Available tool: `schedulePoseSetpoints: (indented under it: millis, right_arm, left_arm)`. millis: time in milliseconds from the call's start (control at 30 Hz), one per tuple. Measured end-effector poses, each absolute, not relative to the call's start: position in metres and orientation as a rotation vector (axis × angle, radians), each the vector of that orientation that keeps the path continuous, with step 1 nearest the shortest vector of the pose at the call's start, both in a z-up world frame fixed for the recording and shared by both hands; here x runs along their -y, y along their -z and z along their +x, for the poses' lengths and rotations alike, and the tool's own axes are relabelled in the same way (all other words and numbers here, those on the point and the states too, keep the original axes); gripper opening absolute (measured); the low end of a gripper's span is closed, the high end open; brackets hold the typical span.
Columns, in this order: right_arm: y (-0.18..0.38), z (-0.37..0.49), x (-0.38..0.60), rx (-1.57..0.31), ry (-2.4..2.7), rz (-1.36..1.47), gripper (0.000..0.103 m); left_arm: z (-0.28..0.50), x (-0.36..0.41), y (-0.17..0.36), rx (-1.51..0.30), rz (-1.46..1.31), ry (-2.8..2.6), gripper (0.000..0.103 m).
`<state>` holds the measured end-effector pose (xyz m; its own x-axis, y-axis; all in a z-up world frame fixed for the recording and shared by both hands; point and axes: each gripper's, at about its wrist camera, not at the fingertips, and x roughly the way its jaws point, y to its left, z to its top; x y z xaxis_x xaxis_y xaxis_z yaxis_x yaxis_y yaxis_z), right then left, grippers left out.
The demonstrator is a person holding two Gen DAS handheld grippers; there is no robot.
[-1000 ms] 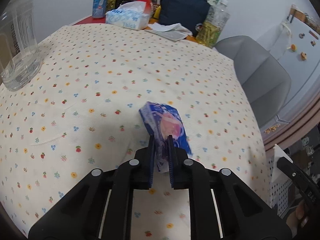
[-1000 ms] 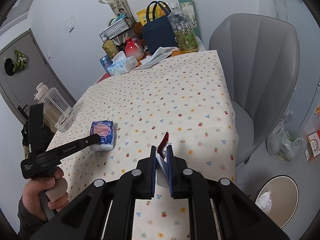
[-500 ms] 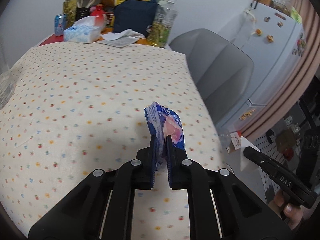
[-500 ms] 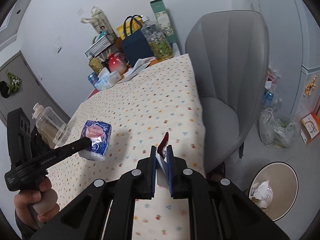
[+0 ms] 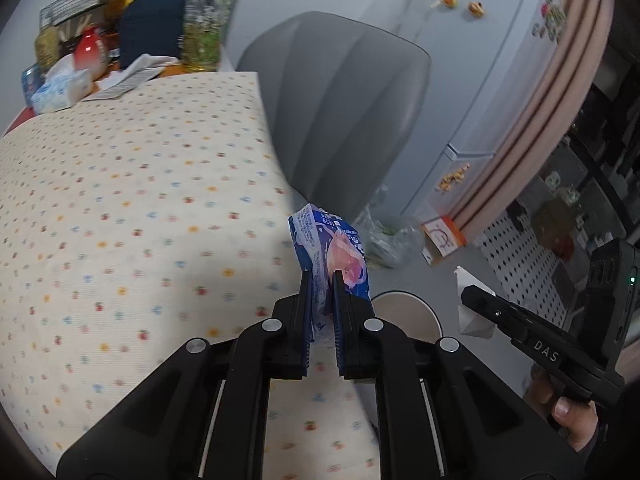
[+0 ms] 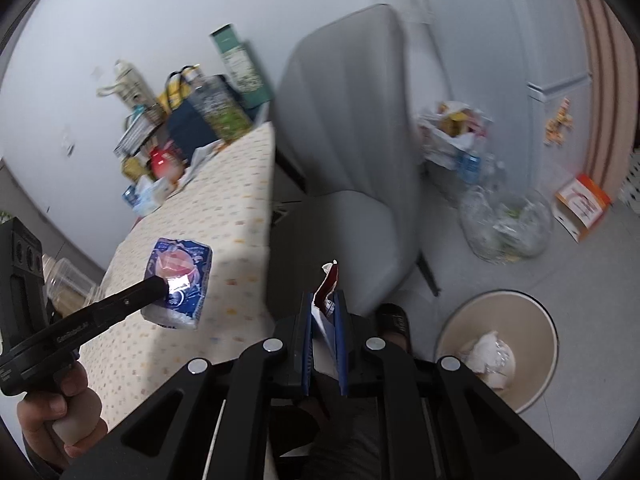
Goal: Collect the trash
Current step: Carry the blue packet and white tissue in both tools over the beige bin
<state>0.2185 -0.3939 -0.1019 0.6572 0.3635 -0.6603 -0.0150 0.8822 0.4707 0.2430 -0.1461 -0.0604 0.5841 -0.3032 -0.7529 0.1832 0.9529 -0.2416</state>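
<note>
Right tool, clamped on a torn wrapper, is nearer the bin, down-right; left tool, gripping the blue packet, is held over the worktop edge.

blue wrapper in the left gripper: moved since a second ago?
Yes. The blue wrapper, clamped in the left gripper, has gone from over the middle of the table to its edge, toward the chair and bin.

Desk cloth: cream, with small red, blue and yellow print. Wrapper: blue with a pink picture. Scrap: red and white. Chair: grey. Bin: beige. Bag: navy. Grippers: black, blue pads.
</note>
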Motion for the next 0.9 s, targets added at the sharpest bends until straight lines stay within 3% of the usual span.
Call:
schedulePoseSetpoints:
  millis: [633, 900]
  right_arm:
    - [0.178, 0.205, 0.501, -0.882, -0.079, 0.622, 0.011]
    - [0.205, 0.218, 0.528, -0.91, -0.05, 0.66, 0.019]
  left_arm:
    - [0.26, 0.262, 0.107, -1.023, 0.002, 0.374, 0.01]
    - [0.27, 0.292, 0.126, -1.068, 0.043, 0.395, 0.01]
